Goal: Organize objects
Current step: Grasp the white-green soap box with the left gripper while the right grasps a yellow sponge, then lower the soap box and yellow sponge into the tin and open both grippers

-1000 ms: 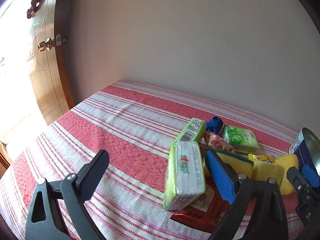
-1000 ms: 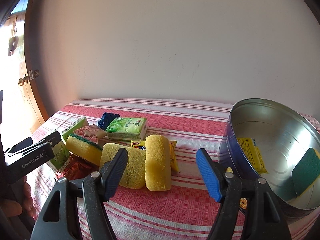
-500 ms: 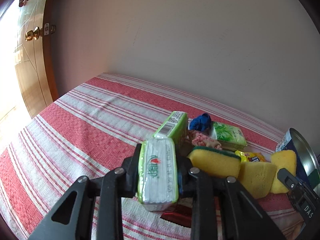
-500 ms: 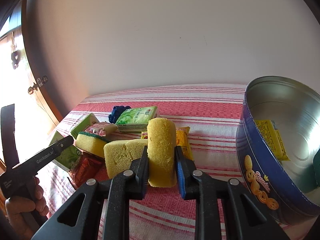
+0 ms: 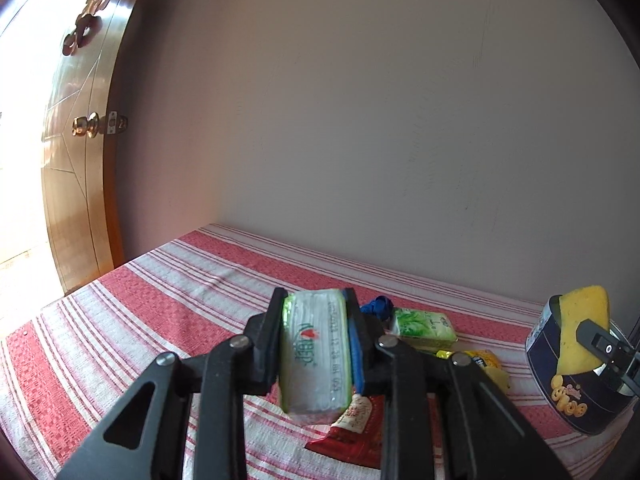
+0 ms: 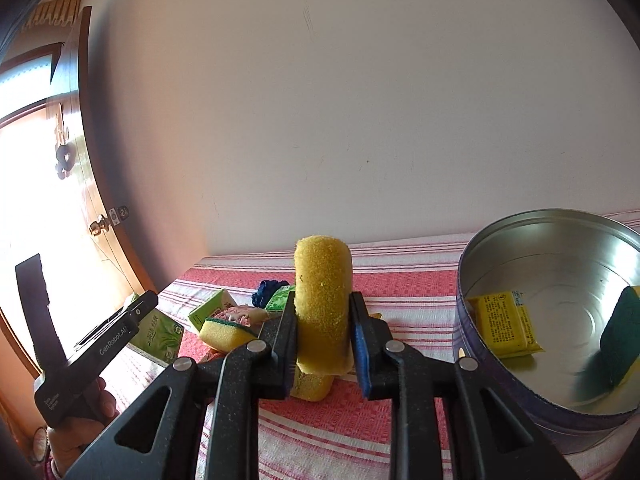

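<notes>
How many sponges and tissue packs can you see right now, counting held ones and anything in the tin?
Sponges: 4 (held; plain on the cloth; scrub on the cloth; scrub in the tin)
Tissue packs: 3 (held; two lying)
Total: 7

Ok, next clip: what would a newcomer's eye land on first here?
Probably the two loaded grippers: the right gripper clamps a yellow sponge upright above the striped cloth, and the left gripper pinches a green-edged tissue pack. Next, the round metal tin at right, holding a yellow packet.
</notes>
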`<state>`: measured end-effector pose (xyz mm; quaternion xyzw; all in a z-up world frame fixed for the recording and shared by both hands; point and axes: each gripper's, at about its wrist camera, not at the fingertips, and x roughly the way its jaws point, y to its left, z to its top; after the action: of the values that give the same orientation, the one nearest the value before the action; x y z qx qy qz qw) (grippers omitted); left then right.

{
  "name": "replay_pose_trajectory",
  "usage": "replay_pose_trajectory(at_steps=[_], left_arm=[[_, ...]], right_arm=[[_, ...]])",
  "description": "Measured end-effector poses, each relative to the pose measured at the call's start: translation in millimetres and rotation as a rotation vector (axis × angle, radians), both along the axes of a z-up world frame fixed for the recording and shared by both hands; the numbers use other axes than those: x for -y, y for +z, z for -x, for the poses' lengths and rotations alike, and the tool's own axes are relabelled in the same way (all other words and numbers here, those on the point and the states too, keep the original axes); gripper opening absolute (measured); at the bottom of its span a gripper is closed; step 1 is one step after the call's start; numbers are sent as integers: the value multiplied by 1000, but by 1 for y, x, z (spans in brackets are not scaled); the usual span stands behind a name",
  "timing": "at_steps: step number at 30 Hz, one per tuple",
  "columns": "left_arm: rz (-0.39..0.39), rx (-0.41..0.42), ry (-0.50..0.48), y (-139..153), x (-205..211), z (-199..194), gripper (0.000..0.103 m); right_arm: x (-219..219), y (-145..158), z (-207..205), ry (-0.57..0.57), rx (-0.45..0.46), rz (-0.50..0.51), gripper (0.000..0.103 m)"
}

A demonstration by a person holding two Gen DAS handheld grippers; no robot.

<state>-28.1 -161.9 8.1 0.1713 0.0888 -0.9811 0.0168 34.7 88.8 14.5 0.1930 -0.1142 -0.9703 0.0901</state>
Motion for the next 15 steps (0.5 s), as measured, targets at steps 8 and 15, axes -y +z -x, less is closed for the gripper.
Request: replay_pose_trajectory(at_steps=[8, 15], left_arm=[[30, -13, -64, 4, -30, -9, 26], [5, -36, -163, 15, -66, -23, 26]], right_arm=[[-11, 2, -3, -34, -20, -49, 25], [-36, 7, -13, -67, -44, -52, 25]])
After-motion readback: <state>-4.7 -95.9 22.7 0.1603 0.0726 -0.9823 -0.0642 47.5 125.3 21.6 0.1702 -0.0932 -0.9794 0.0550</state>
